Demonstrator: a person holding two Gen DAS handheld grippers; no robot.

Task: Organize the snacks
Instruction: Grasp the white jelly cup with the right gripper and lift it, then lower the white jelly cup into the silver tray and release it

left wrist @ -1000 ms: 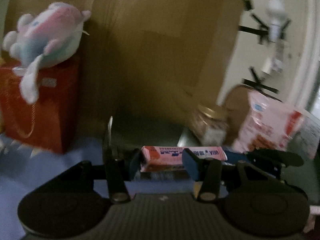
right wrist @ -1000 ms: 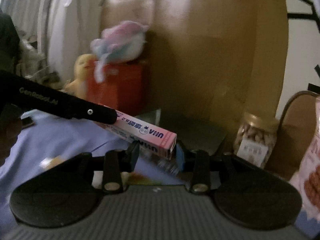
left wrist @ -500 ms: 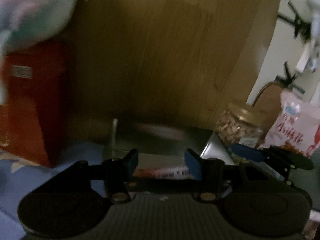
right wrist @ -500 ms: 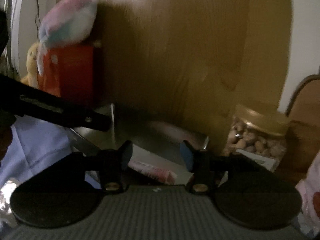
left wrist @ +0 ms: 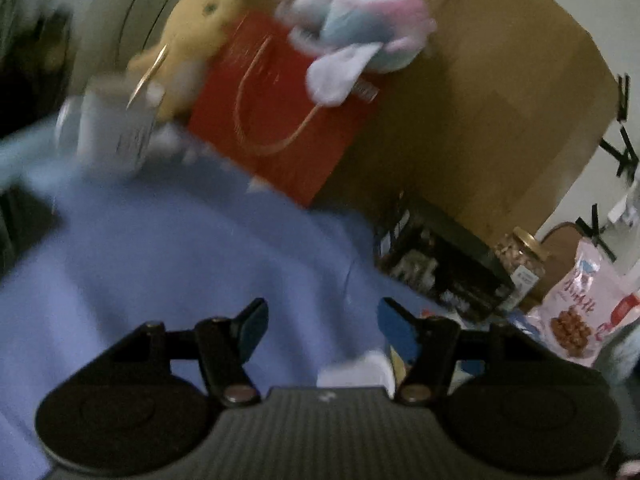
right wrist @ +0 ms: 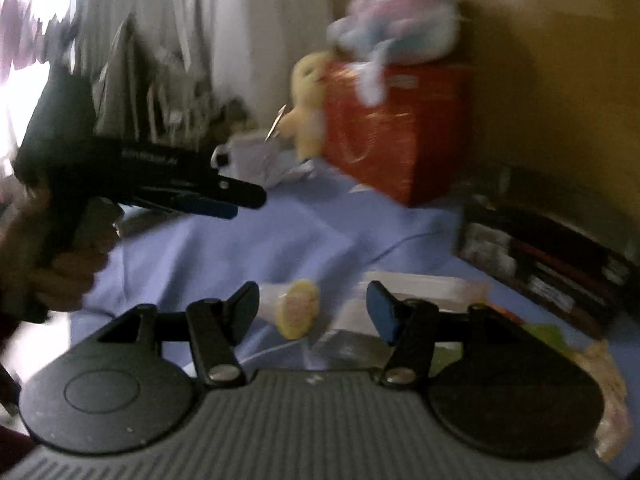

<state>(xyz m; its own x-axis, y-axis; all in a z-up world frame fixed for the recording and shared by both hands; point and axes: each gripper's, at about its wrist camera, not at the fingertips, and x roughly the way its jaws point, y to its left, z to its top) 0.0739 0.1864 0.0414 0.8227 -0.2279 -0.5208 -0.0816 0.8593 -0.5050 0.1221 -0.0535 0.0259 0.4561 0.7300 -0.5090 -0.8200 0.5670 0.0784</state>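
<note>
Blue cloth (left wrist: 168, 264): covers the bench under both tools.
Left tool (left wrist: 322, 330): fingers spread apart, holding nothing, above the bare cloth.
Right tool (right wrist: 314, 306): fingers spread apart, holding nothing.
Snacks near right tool: a yellow-and-pink wrapped snack (right wrist: 296, 312) lies on the cloth in the gap between the fingers, touching neither; a flat white packet (right wrist: 404, 292) lies just right of it; too blurred to tell more.
Dark tray (left wrist: 444, 260): far right of the left tool, with packets inside.
Nut jar (left wrist: 522, 260): just right of the tray.
Pink snack bag (left wrist: 580, 308): right of the jar.
Red gift bag (left wrist: 280, 120): far side, 2 plush toys at it, a pink-blue plush (left wrist: 360, 32) on top and a yellow plush (left wrist: 192, 40) to its left.
</note>
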